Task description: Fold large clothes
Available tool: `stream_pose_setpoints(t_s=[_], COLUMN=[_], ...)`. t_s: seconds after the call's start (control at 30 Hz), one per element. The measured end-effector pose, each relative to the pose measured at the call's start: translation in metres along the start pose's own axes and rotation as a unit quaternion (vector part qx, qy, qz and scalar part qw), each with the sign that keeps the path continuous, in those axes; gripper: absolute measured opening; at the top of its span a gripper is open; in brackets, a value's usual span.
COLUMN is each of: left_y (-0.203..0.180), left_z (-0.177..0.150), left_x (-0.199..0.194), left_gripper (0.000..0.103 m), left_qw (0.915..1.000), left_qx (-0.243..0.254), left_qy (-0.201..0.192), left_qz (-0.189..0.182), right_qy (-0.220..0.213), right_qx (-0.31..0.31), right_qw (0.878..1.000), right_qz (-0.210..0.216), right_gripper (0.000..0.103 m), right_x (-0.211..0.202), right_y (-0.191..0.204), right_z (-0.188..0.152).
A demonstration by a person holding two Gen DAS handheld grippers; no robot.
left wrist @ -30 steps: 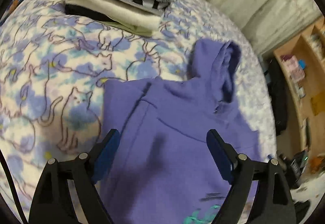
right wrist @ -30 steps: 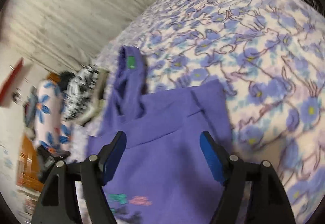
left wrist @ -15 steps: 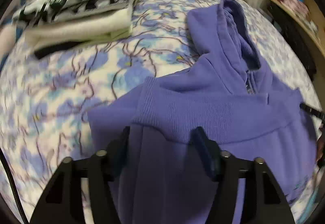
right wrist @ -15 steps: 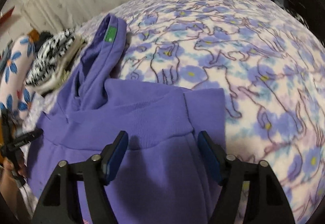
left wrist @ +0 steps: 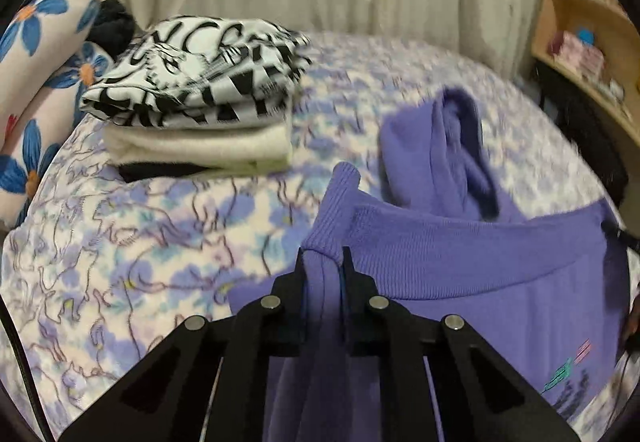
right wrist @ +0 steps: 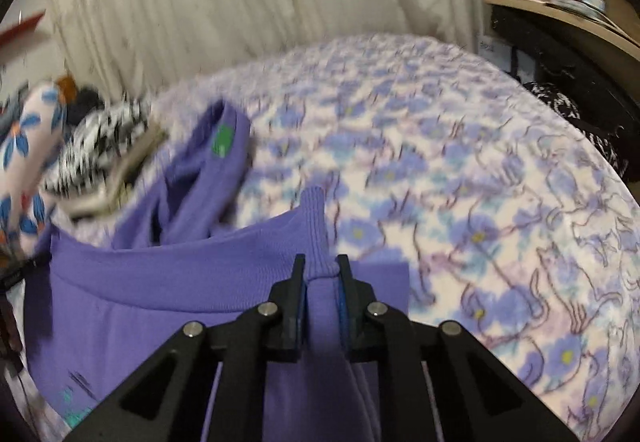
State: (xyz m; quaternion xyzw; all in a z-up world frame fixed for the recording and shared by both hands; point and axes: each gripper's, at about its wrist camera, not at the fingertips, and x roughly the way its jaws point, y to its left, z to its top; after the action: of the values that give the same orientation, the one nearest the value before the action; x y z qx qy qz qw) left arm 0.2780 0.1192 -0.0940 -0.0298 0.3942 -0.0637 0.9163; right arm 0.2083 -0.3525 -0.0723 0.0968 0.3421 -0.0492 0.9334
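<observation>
Grippers, left (left wrist: 323, 262) and right (right wrist: 321, 268), closing on hoodie (left wrist: 480, 282) hem corners; bare bedspread (right wrist: 480, 201) surrounds.

Two hand-held tools, both pinching cloth.
Left tool (left wrist: 323, 262) and right tool (right wrist: 319, 269) tilt downward, jaws closing on purple fabric.

My two wrist cameras look forward and down past their black fingers, close above the purple ribbed-hem hoodie (left wrist: 460, 254) (right wrist: 168, 282), which both views share.
</observation>
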Motion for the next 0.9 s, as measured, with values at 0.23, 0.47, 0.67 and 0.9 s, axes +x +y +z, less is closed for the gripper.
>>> stream_pose_setpoints(t_s=[0.23,0.47,0.67,0.9], left_y=[0.013,0.023,0.023,0.005], left_z=[-0.011,-0.037,-0.034,-0.022], left_x=[0.066,0.097,0.074,0.027], left_gripper=[0.01,0.015,0.026,0.03], left_qw=[0.9967,0.994,0.9949,0.9992], left_qx=[-0.051,-0.08,-0.074,-0.027], left_qy=[0.063,0.075,0.068,0.002], left_qz=[0.013,0.004,0.005,0.029], right_qy=[0.079,0.1,0.102,0.057], right_qx=[0.037,0.038,0.078,0.019], right_qw=[0.995,0.993,0.992,0.998], right_qz=[-0.04,-0.045,-0.016,0.01], right_gripper=[0.012,0.013,0.027,0.027], right_x=[0.071,0.091,0.065,0.035], right_y=[-0.012,-0.017,-0.025,0.021], right_z=[-0.01,-0.023,-0.009,0.002])
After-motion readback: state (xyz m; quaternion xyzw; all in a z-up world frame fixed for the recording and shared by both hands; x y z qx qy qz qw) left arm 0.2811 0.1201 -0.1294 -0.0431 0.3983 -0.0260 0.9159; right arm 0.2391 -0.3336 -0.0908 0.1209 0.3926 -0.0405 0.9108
